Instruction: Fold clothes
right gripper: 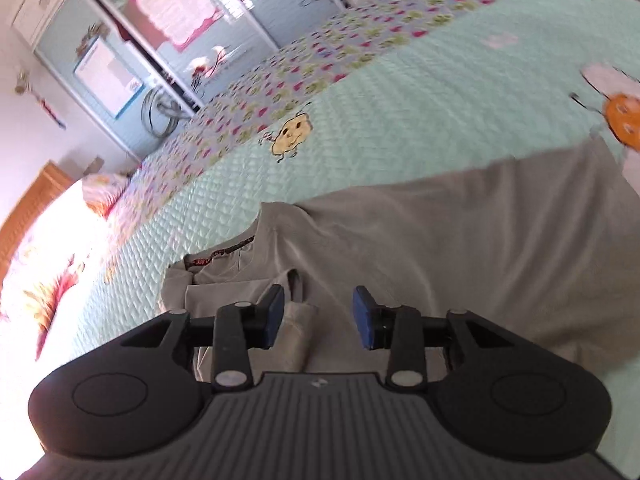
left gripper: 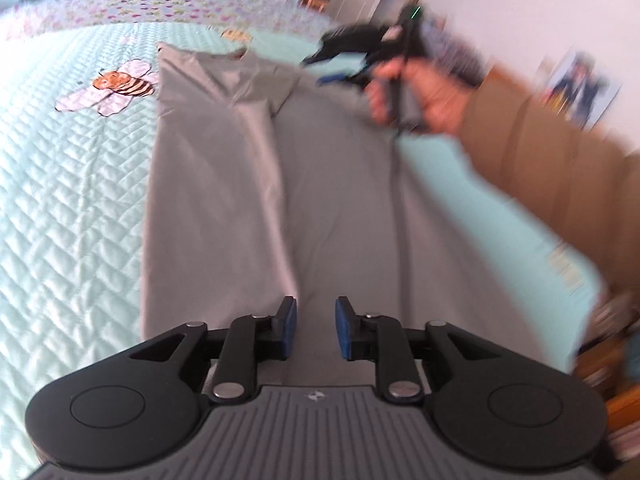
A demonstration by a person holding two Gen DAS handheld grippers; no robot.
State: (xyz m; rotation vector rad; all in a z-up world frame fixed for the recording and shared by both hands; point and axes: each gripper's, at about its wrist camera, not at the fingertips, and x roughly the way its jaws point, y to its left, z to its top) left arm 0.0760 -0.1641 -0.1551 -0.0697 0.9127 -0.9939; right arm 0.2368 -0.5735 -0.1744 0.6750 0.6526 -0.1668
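Note:
A grey shirt [left gripper: 256,184] lies flat on the bed, its sides folded inward into a long strip. My left gripper [left gripper: 316,330] hovers open over the near hem, nothing between its blue pads. In the left wrist view a hand [left gripper: 424,88] in a brown sleeve holds the right gripper [left gripper: 326,66] above the shirt's far right edge, blurred. The right wrist view shows the grey shirt [right gripper: 460,232] with its collar and red neck label [right gripper: 224,254] at left. My right gripper [right gripper: 318,318] stands open just above a folded sleeve [right gripper: 296,320], holding nothing.
The mint quilted bedspread [left gripper: 60,208] carries a bee patch [left gripper: 120,86] left of the shirt and a floral band at the far edge. A pillow [right gripper: 60,240] and wooden headboard [right gripper: 28,204] lie at left. Wardrobe doors [right gripper: 172,40] stand beyond the bed.

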